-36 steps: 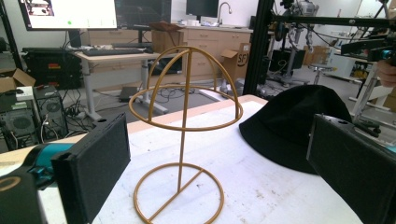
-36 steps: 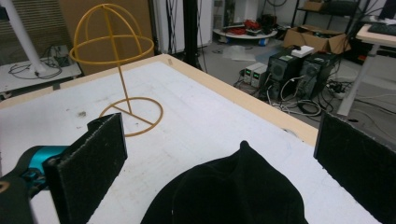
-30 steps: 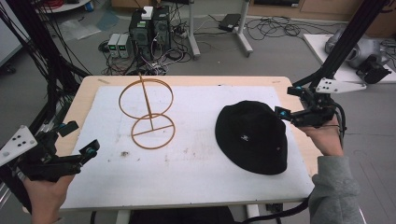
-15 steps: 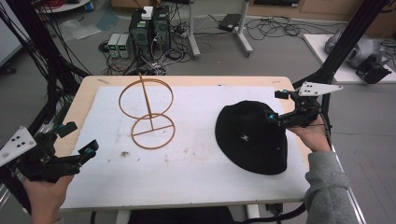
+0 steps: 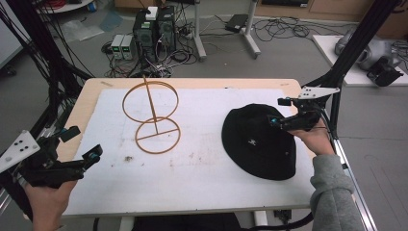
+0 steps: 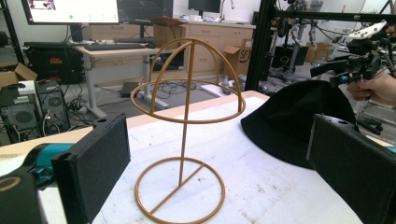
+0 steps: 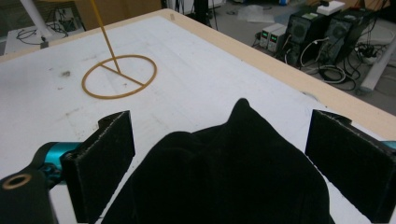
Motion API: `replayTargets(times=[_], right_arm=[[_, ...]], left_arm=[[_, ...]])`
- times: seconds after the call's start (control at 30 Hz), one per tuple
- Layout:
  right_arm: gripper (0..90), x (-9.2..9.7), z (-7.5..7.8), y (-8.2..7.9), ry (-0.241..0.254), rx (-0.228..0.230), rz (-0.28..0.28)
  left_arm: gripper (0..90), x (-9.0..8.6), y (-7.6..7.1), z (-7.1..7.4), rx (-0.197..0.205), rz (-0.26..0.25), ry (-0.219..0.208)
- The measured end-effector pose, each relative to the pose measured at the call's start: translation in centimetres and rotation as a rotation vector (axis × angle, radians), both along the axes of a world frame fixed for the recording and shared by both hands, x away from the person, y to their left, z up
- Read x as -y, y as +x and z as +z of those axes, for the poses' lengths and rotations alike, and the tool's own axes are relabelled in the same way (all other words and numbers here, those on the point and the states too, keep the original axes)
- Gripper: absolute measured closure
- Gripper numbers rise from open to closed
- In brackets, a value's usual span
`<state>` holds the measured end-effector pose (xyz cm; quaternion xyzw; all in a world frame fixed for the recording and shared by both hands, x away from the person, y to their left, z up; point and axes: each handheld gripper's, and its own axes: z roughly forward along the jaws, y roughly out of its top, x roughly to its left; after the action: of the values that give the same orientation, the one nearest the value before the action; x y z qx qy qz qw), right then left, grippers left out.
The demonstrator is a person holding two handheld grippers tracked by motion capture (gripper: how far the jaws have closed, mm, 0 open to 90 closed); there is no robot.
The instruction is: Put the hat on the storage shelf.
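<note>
A black bucket hat (image 5: 260,142) lies on the right side of the white table top (image 5: 202,178). A gold wire hat stand (image 5: 153,115) stands upright at centre left. My right gripper (image 5: 278,111) hangs over the hat's far right edge. In the right gripper view the hat (image 7: 224,182) bulges up between the jaws, which have just been closing a little but stand clear of the cloth. My left gripper (image 5: 82,142) hovers at the table's near left corner, open with nothing between its fingers, facing the stand (image 6: 187,135) and the hat (image 6: 294,126).
Black frame posts rise at the table's right side (image 5: 346,62) and along its left edge (image 5: 43,72). Computer towers (image 5: 154,29) and cables sit on the floor beyond the far edge. Bare white surface lies between stand and hat.
My right gripper has moved left and down, from beside the hat's right edge to over its crown. The left gripper, hat and stand have stayed where they were.
</note>
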<state>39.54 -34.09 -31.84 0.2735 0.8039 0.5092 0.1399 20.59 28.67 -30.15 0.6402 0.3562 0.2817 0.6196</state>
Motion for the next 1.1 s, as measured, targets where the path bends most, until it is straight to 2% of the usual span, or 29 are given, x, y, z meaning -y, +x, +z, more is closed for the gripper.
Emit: replayTargets(times=[0.1, 0.13, 0.23, 0.43, 0.47, 0.5, 0.57, 0.7, 0.9, 0.97, 1.0, 1.1], right_arm=[[10.4, 0.0, -0.3, 0.2, -0.004, -0.013, -0.009], [17.3, 0.1, -0.4, 0.3, -0.004, -0.026, 0.009], [18.2, 0.0, -0.5, 0.5, -0.007, -0.037, 0.0], [27.8, 0.1, -1.0, 0.7, -0.008, -0.076, 0.008], [34.8, 0.1, -1.2, 0.7, -0.024, -0.081, 0.019], [34.8, 0.1, -1.2, 0.7, -0.024, -0.081, 0.019], [44.2, 0.1, -1.3, 0.7, -0.028, -0.088, 0.033], [57.6, 0.1, -1.1, 0.5, -0.038, -0.075, 0.047], [70.5, 0.4, -1.1, 0.5, -0.046, -0.077, 0.053], [74.0, 0.4, -1.1, 0.5, -0.056, -0.073, 0.049], [81.2, 0.4, -1.1, 0.4, -0.075, -0.069, 0.049], [84.5, 0.3, -1.2, 0.4, -0.095, -0.059, 0.051]], left_arm=[[6.3, 0.1, 0.1, 0.0, -0.004, -0.004, 0.003], [6.3, 0.2, 0.1, 0.0, -0.006, -0.008, -0.002], [6.3, 0.3, 0.0, 0.1, -0.003, -0.025, -0.008], [6.3, 0.4, -0.2, 0.4, 0.005, -0.034, -0.016], [6.3, 0.3, -0.2, 0.4, 0.004, -0.032, -0.018], [6.3, 0.3, -0.1, 0.4, 0.003, -0.031, -0.017], [6.3, 0.2, -0.1, 0.3, -0.001, -0.027, -0.019], [6.3, 0.2, 0.0, 0.2, -0.002, -0.026, -0.02], [6.3, 0.3, 0.0, 0.2, -0.003, -0.025, -0.02], [6.3, 0.2, -0.1, 0.2, -0.003, -0.025, -0.016], [6.3, 0.2, -0.1, 0.2, -0.001, -0.025, -0.017], [6.3, 0.2, -0.1, 0.3, -0.001, -0.025, -0.017]])
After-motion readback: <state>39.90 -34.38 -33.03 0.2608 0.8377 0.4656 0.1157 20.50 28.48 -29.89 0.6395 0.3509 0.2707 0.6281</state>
